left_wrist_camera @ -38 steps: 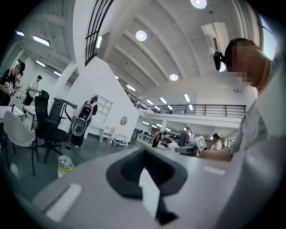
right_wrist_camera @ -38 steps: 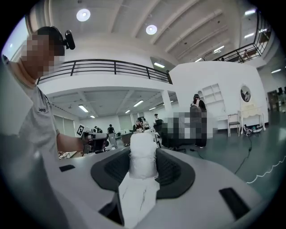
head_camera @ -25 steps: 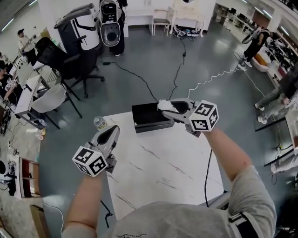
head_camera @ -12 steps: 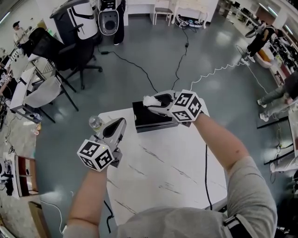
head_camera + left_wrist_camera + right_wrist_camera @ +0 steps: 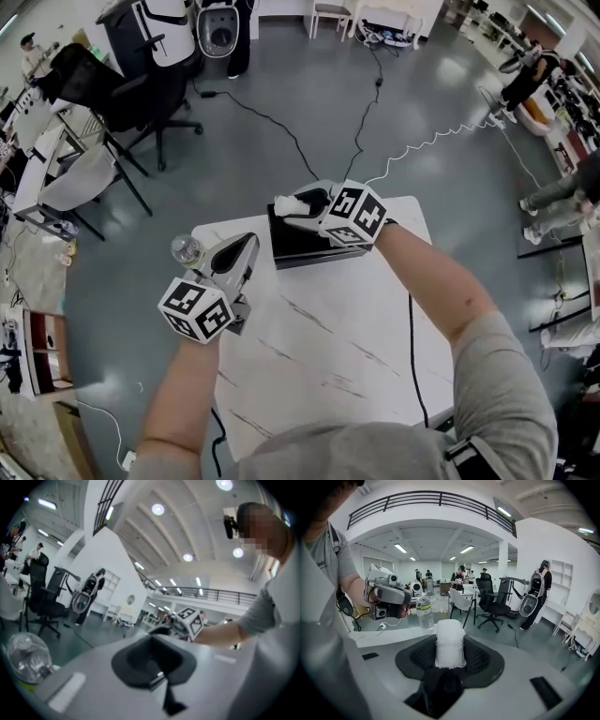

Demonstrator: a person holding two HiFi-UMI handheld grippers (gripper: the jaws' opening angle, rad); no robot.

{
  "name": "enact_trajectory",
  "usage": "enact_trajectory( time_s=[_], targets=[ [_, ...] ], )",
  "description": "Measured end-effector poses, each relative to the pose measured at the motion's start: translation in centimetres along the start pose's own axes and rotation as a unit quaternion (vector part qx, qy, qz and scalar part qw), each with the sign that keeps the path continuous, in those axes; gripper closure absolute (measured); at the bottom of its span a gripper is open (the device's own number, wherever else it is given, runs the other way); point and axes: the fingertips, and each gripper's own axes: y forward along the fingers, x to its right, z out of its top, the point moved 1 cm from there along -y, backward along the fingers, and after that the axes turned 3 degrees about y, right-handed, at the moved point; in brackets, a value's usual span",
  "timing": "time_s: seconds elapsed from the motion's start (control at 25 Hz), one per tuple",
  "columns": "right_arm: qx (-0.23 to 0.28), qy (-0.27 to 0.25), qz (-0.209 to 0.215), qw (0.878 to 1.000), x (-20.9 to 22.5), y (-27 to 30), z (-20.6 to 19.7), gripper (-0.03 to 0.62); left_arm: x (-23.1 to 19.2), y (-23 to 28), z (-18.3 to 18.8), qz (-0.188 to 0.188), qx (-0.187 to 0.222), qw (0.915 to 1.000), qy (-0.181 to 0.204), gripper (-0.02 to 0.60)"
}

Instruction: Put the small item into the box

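Note:
A small white wrapped item [image 5: 287,202] is pinched in my right gripper [image 5: 292,202], which is shut on it. It hangs over the far left end of the black box [image 5: 306,247] at the table's far edge. In the right gripper view the white item [image 5: 450,643] stands upright between the dark pads. My left gripper [image 5: 247,247] hovers over the table's left edge, apart from the box. Its jaws look closed with nothing between them, as in the left gripper view [image 5: 153,661].
A clear plastic bottle [image 5: 184,249] stands at the far left corner of the white marble table [image 5: 356,328], just beside my left gripper. A cable [image 5: 410,356] runs over the table's right side. Office chairs [image 5: 141,94] and floor cables lie beyond the table.
My right gripper has carried the white item leftward, from the box's right end to over its left end. My left gripper has stayed roughly where it was.

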Motion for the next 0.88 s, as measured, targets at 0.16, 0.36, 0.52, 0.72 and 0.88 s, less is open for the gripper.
enact_trajectory(
  time_s=[0.16, 0.36, 0.52, 0.72, 0.88],
  targets=[
    [-0.015, -0.01, -0.001, 1.0, 0.2, 1.2, -1.0, 0.424, -0.1, 0.6, -0.7, -0.002, -0.003, 1.0, -0.002, 0.575],
    [-0.026, -0.023, -0.005, 0.999, 0.0, 2.8, -1.8, 0.424, -0.7, 0.6, -1.6, -0.004, -0.003, 1.0, -0.008, 0.575],
    [-0.037, -0.036, -0.01, 0.999, 0.4, 3.3, -2.0, 0.424, -0.9, 0.9, -1.6, -0.007, -0.007, 0.9999, -0.008, 0.575],
    [-0.048, -0.049, -0.019, 0.997, 0.6, 3.9, -2.7, 0.424, -1.1, 1.0, -2.0, -0.009, -0.008, 0.9999, -0.01, 0.575],
    [-0.054, -0.064, -0.026, 0.996, 0.5, 4.4, -3.1, 0.424, -1.1, 1.1, -2.2, -0.01, -0.009, 0.9998, -0.014, 0.575]
  ],
)
